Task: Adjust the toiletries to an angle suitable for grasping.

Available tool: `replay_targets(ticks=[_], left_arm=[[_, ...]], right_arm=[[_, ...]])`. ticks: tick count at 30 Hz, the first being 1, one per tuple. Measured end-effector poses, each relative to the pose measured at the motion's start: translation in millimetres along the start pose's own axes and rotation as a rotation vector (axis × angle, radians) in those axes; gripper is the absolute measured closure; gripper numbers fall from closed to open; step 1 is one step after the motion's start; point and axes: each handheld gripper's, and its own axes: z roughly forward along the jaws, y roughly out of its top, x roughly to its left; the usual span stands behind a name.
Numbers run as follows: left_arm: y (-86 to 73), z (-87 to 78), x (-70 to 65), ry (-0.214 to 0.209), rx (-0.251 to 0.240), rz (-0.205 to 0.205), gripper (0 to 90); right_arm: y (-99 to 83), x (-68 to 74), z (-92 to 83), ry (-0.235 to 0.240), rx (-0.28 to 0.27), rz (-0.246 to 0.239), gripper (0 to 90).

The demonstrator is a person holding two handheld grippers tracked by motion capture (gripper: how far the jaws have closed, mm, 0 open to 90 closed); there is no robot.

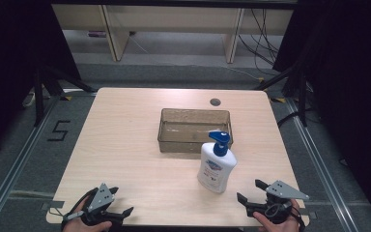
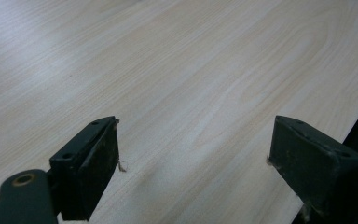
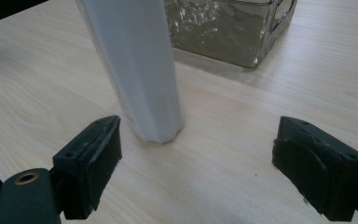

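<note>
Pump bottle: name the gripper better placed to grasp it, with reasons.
Right. The right gripper sits open close beside the pump bottle; the left gripper is across the table.

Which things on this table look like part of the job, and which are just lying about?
Likely part of the job:
- pump bottle
- clear tub
- left gripper and right gripper, both open

Just there:
- cables on the floor
- table grommet

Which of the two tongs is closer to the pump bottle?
The right tongs: the white pump bottle stands just ahead of them, while the left tongs sit far across the table's near edge.
</note>
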Motion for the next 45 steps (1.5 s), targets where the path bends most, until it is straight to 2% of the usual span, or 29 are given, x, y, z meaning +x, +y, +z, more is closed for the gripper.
replay_targets(ticks=[3, 5, 7, 13, 15, 16, 17, 18, 19, 20, 22, 23, 25, 28, 29, 32, 34, 35, 36, 39, 42, 43, 45], left_arm=[[0.0, 0.2, -0.1, 0.0, -0.001, 0.002, 15.2], [-0.2, 0.8, -0.5, 0.006, -0.006, 0.0, 15.2], [-0.2, 0.7, -0.1, 0.011, -0.003, 0.005, 15.2], [-0.2, 0.5, -0.2, 0.003, 0.001, 0.007, 15.2], [-0.3, 1.0, 0.0, 0.01, 0.002, 0.01, 15.2], [-0.6, 2.2, -1.2, 0.003, -0.014, -0.005, 15.2], [-0.3, 1.7, -1.1, 0.003, -0.008, -0.003, 15.2], [-0.3, 1.6, -1.2, 0.003, -0.009, -0.004, 15.2], [-0.4, 1.6, -1.1, 0.003, -0.01, -0.006, 15.2], [-0.3, 1.0, 0.3, 0.011, 0.003, 0.01, 15.2], [-0.4, 1.8, 0.1, 0.025, 0.002, 0.01, 15.2], [-0.3, 1.8, -0.9, 0.008, -0.005, -0.004, 15.2], [-0.5, 1.8, -0.9, 0.001, -0.008, -0.008, 15.2], [-0.6, 1.8, -1.1, 0.004, -0.011, -0.01, 15.2], [-0.5, 1.4, 0.2, 0.012, 0.0, 0.002, 15.2], [-0.4, 1.5, 1.0, 0.012, 0.009, 0.006, 15.2], [-0.5, 1.5, 1.0, 0.012, 0.007, 0.006, 15.2], [-0.5, 1.5, 1.0, 0.012, 0.007, 0.006, 15.2], [-0.6, 1.5, 0.6, 0.012, 0.005, 0.002, 15.2], [-0.3, 1.3, 0.7, -0.003, 0.012, -0.002, 15.2], [-0.6, 2.0, 0.3, 0.003, 0.003, -0.002, 15.2], [-0.6, 2.1, 0.3, 0.003, 0.003, -0.003, 15.2], [-0.7, 2.2, 0.4, 0.004, 0.003, -0.004, 15.2]], right_arm=[[0.0, -0.3, 0.0, -0.003, -0.002, 0.0, 15.4], [-0.1, 1.0, -0.8, -0.008, 0.0, 0.022, 15.3], [0.2, -0.6, -0.3, -0.006, -0.014, 0.004, 15.3], [0.7, -0.4, 0.5, -0.007, -0.028, -0.003, 15.3], [1.8, 0.8, -0.7, 0.006, -0.03, 0.005, 15.3], [2.1, 0.7, -1.2, 0.0, -0.027, -0.005, 15.4], [2.1, 1.2, 0.1, 0.006, -0.042, -0.003, 15.4], [2.2, 2.2, 0.1, 0.02, -0.041, 0.012, 15.4], [2.8, 1.3, 0.3, 0.027, -0.044, -0.002, 15.4], [3.6, 1.4, -1.4, 0.018, -0.035, -0.005, 15.4], [4.3, 2.8, -1.8, 0.02, -0.038, 0.009, 15.4], [5.6, 4.7, -1.9, 0.024, -0.046, 0.011, 15.4], [6.6, 5.2, -2.3, 0.026, -0.046, -0.003, 15.9], [7.5, 5.4, -2.8, 0.027, -0.054, -0.013, 16.1], [8.6, 8.4, -4.0, 0.033, -0.052, 0.021, 16.2], [11.8, 6.8, -5.9, 0.027, -0.069, -0.024, 16.3], [12.8, 8.1, -6.4, 0.027, -0.08, -0.014, 16.3], [12.7, 10.8, -5.8, 0.028, -0.09, 0.013, 16.3], [15.5, 9.4, -8.9, 0.027, -0.082, -0.024, 16.5], [19.0, 11.5, -10.7, 0.028, -0.087, -0.029, 16.7], [21.9, 12.7, -12.2, 0.032, -0.084, -0.039, 17.0], [23.0, 15.7, -12.8, 0.041, -0.078, -0.009, 17.0], [25.1, 16.7, -12.2, 0.041, -0.093, -0.022, 17.3]])
